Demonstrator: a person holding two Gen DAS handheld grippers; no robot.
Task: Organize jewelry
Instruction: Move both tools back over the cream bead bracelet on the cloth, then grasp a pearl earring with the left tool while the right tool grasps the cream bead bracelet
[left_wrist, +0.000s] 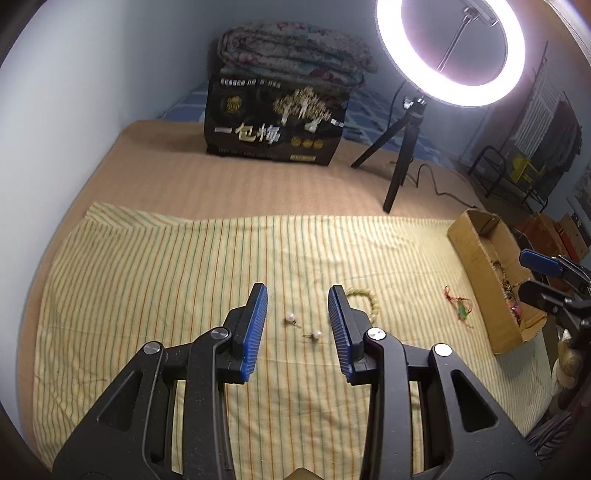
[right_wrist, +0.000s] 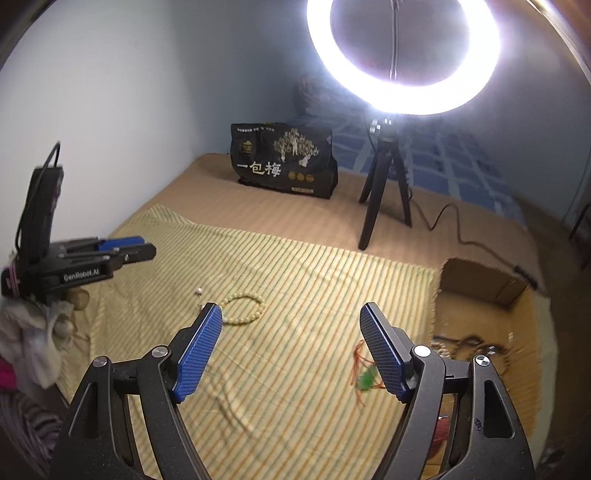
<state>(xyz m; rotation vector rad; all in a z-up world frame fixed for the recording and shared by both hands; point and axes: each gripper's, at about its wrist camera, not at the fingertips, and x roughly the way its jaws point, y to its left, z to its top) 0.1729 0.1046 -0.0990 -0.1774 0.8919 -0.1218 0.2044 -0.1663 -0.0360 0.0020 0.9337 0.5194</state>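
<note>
The left gripper (left_wrist: 297, 295) hangs over a striped cloth (left_wrist: 184, 266) spread on a bed, jaws open and empty, with two pearl earrings (left_wrist: 290, 318) lying loose on the cloth between its tips and slightly beyond, at 12 o'clock from it. The right gripper (right_wrist: 290, 314) is likewise empty, its jaws spread wide above the same cloth. A cream bead bracelet (right_wrist: 244, 307) lies just past the left gripper's right finger at about 1 o'clock, and at 11 o'clock from the right gripper. A red cord with a green charm (right_wrist: 364, 376) lies on the cloth at the right gripper's 3 o'clock, partly hidden by its right finger. Further to the right, at 3 o'clock on the cloth's edge, an open cardboard box (left_wrist: 476, 258) already holds a tangle of pieces, though what they are is too blurred to tell. So the sorting looks partly done: some jewelry is in the box, while the earrings, bracelet and cord remain out, none yet gripped. At the far side, 12 o'clock, stand a black printed bag (left_wrist: 275, 122) and a ring light (left_wrist: 450, 51) on a tripod.
</note>
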